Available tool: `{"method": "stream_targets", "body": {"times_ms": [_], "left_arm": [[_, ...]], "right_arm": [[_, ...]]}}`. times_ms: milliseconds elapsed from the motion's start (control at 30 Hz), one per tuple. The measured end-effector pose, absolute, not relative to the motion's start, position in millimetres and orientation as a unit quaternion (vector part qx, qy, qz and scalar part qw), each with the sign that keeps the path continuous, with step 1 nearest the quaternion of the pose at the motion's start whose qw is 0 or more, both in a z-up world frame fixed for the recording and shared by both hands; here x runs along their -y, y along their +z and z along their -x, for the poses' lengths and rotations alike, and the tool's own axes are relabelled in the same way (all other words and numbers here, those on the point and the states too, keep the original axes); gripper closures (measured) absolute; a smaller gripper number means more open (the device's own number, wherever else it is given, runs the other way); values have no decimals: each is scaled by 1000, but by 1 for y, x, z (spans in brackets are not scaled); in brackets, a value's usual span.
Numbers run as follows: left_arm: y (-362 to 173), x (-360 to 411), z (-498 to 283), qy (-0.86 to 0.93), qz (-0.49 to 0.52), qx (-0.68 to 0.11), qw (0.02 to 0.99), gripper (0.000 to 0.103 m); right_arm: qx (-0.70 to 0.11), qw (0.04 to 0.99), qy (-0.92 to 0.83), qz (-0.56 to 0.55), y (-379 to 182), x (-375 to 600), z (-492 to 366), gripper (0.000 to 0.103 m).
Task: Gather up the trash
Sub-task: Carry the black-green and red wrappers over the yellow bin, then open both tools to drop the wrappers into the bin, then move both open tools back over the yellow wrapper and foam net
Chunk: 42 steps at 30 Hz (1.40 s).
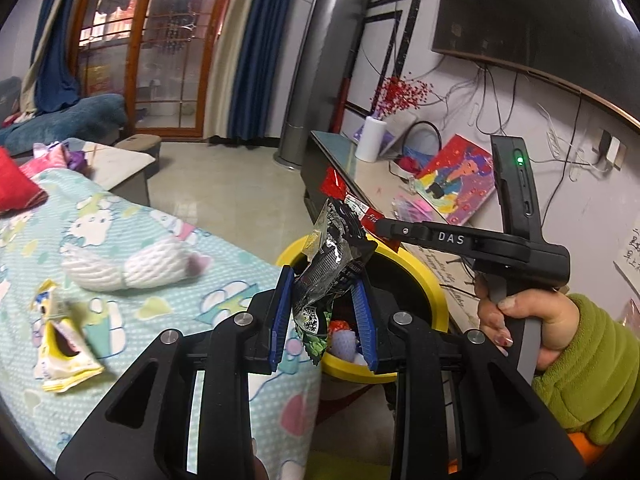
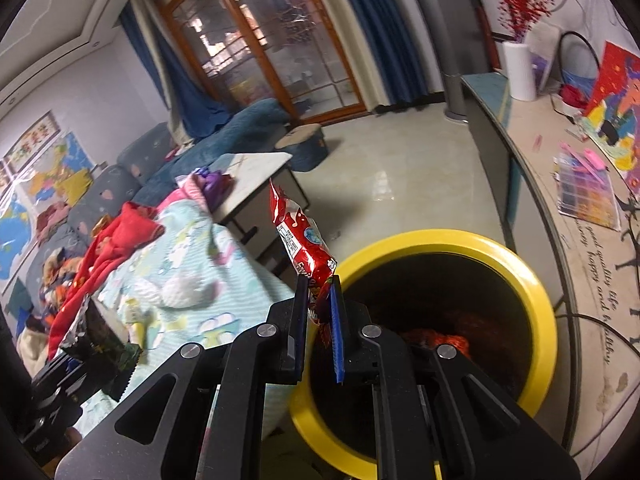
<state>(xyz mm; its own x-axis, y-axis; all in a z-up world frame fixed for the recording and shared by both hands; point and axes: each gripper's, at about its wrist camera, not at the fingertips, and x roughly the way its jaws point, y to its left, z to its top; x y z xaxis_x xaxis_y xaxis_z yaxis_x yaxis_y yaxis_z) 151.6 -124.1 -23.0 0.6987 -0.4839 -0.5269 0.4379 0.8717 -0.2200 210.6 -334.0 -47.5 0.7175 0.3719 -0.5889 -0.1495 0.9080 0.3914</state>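
Jaws of the left gripper (image 1: 324,312) pinch a black wrapper (image 1: 334,264) bearing a QR code; the right gripper (image 2: 318,320) clamps a red wrapper (image 2: 302,240) above the yellow-rimmed bin (image 2: 536,280). "DAS" marks one finger.

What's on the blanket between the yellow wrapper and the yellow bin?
A white foam fruit net lies between the yellow wrapper and the yellow bin, seen from the left wrist.

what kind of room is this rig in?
Most likely a home living room: a wall-mounted TV above a low cabinet, a blue sofa against the wall, and curtained glass doors behind.
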Motion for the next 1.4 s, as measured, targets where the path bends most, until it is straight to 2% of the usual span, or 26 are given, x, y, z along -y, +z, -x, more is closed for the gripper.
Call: {"method": "stream_targets", "body": {"times_ms": [967,1033,1133,1233,1300,1400], "left_arm": [[-75,215,-199,-300,-4,-361,883,78],[-77,219,-206,-298,-4,-365,882,75],[-79,221,-211,-291,0,-367,884,70],[-80,221,-214,-284,7,-369,885,61],[-79,219,-213,-281,11,-367,887,43],[-78,212,-211,-272,18,-362,891,29]], "right_arm": [[-412,874,66,-248,-113,427,-216,90],[-414,872,67,-253,-114,430,-216,90],[-413,870,67,-261,-115,433,-216,83],[-410,868,71,-270,-114,435,-216,65],[-405,871,70,-270,-112,436,-215,63],[-396,873,69,-276,-109,437,-214,58]]}}
